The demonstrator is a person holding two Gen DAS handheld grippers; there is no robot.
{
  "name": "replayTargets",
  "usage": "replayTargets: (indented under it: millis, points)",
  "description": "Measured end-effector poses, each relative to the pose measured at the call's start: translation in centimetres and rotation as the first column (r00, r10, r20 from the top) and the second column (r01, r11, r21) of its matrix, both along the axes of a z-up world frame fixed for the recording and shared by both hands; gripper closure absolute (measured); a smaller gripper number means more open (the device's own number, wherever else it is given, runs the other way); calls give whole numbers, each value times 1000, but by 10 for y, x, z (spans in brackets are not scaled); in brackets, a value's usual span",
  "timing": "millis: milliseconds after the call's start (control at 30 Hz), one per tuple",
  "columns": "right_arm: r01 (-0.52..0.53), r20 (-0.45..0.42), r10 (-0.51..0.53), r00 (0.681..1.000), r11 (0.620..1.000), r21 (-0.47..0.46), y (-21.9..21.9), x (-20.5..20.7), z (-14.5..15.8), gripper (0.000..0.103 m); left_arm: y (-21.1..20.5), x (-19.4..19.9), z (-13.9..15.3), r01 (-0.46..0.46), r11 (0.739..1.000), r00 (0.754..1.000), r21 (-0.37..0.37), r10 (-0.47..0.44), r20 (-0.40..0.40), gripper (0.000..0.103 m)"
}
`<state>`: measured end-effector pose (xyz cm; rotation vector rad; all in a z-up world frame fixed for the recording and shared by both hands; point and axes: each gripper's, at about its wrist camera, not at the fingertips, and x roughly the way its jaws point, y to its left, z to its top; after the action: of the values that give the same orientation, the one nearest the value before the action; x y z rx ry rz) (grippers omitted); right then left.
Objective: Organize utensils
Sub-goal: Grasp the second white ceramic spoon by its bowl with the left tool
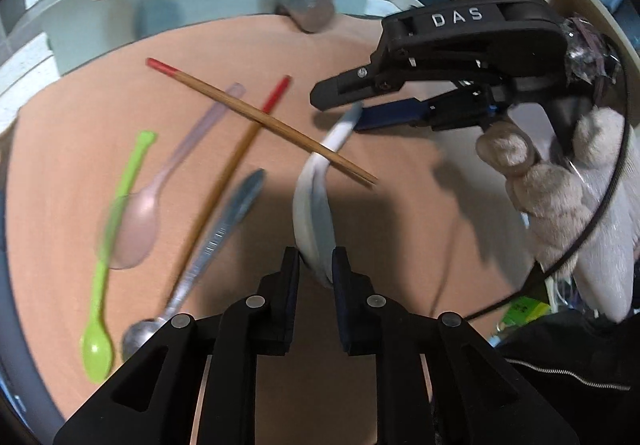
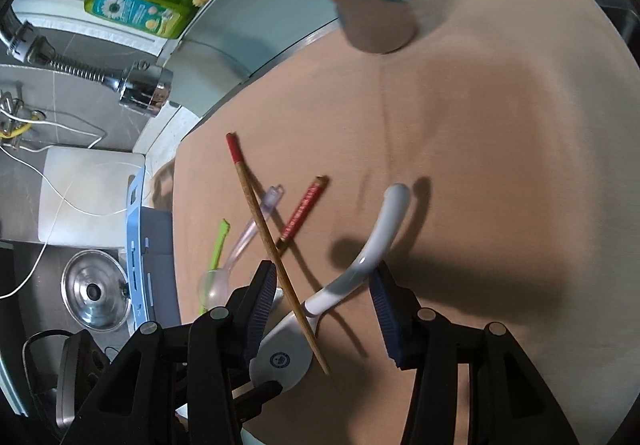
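On the tan cloth-covered board [image 1: 400, 57], one red-tipped wooden chopstick [image 1: 256, 117] lies across the white ceramic soup spoon [image 1: 316, 205] and the second chopstick [image 1: 236, 161]; plastic spoons [image 1: 136, 221] lie toward nine o'clock.

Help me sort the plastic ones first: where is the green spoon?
In the left wrist view, the green spoon lies at the far left of the orange mat, leftmost of the utensils, its handle crossing the bowl of the clear pink spoon.

A tan board [image 2: 500, 117] covers the counter; a steel sink [image 2: 80, 117] sits beside it.
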<state>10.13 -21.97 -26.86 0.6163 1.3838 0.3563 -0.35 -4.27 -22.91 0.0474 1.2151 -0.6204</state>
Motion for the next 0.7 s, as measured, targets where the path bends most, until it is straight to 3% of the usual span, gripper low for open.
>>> replayTargets:
  millis: [67, 233, 500, 633, 700]
  points:
    - [6, -4, -6, 1000, 1000, 8, -6, -3, 0, 58, 2, -1, 0, -4, 1000, 1000, 3, 4, -4, 87]
    - [41, -35, -40, 999, 999, 14, -11, 0, -7, 58, 5, 2, -3, -27, 999, 1000, 20, 27, -14, 75]
    - [59, -57, -60, 997, 998, -17, -7, 0, -7, 58, -12, 4, -10, -8, 998, 1000, 63, 9, -10, 75]
    - [80, -62, -81, 995, 997, -19, -15, -1, -9, 63, -21, 4, -9, 9, 998, 1000, 60, -9, 6, 75]
    - [85, -66, -86, 994, 996, -23, -19, -3, -10, 71, -28, 3, -10, 30, 997, 999, 67, -31, 15, 75]
